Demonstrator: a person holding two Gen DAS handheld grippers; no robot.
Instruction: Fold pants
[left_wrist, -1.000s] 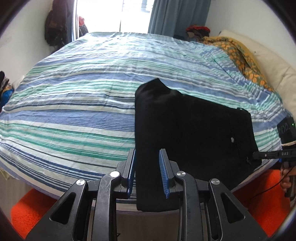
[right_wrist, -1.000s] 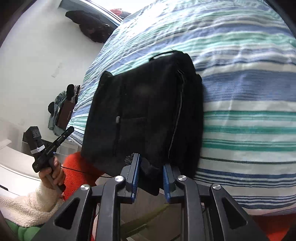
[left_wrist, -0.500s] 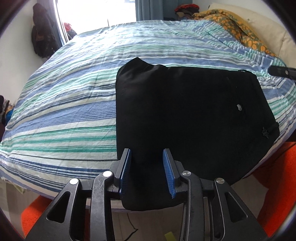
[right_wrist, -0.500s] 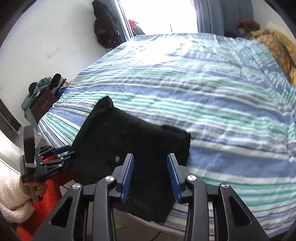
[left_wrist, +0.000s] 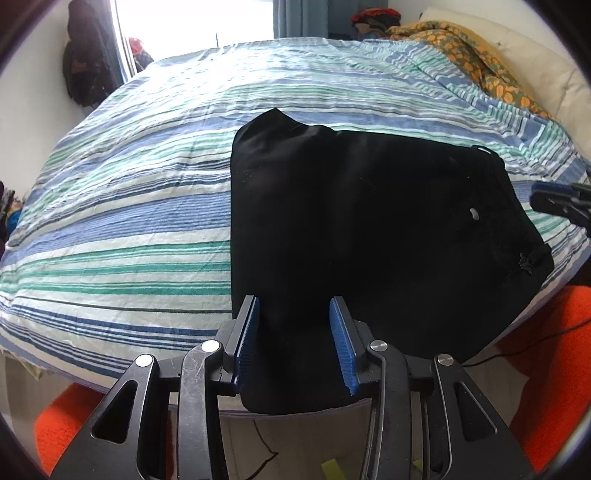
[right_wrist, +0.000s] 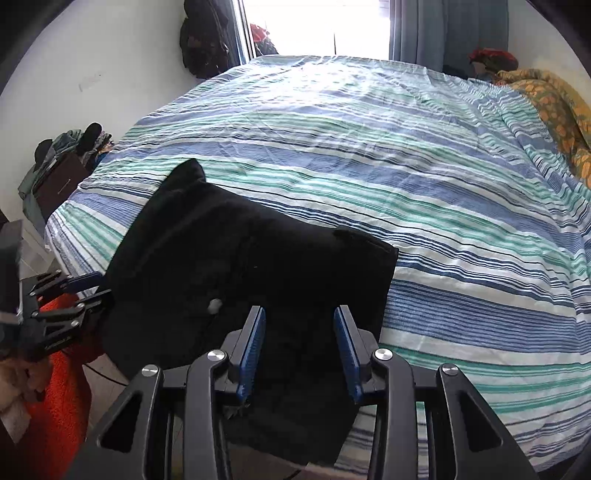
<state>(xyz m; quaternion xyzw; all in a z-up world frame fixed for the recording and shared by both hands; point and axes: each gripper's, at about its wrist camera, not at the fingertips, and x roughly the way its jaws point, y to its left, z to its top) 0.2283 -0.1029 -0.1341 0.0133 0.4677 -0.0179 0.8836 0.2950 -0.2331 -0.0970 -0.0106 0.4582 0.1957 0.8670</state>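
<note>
The black pants (left_wrist: 362, 229) lie folded into a flat rectangle on the near edge of the striped bed (left_wrist: 129, 206), with the near part hanging over the edge. My left gripper (left_wrist: 295, 332) is open above the pants' near left end, with nothing between its blue pads. My right gripper (right_wrist: 299, 339) is open above the pants (right_wrist: 240, 266) at their near right end, also empty. The right gripper's tips show at the right edge of the left wrist view (left_wrist: 561, 203). The left gripper shows at the left edge of the right wrist view (right_wrist: 62, 295).
An orange patterned blanket (left_wrist: 476, 62) and a cream pillow (left_wrist: 535, 59) lie at the bed's far right. Dark clothes hang by the window (left_wrist: 86, 74). An orange rug (left_wrist: 546, 369) covers the floor in front. Clothes pile on furniture at the left (right_wrist: 59, 173).
Both grippers have opened wider and let go of the pants, which now rest on the bed. Both have lifted and pulled back, the right one swinging to face across the bed.
</note>
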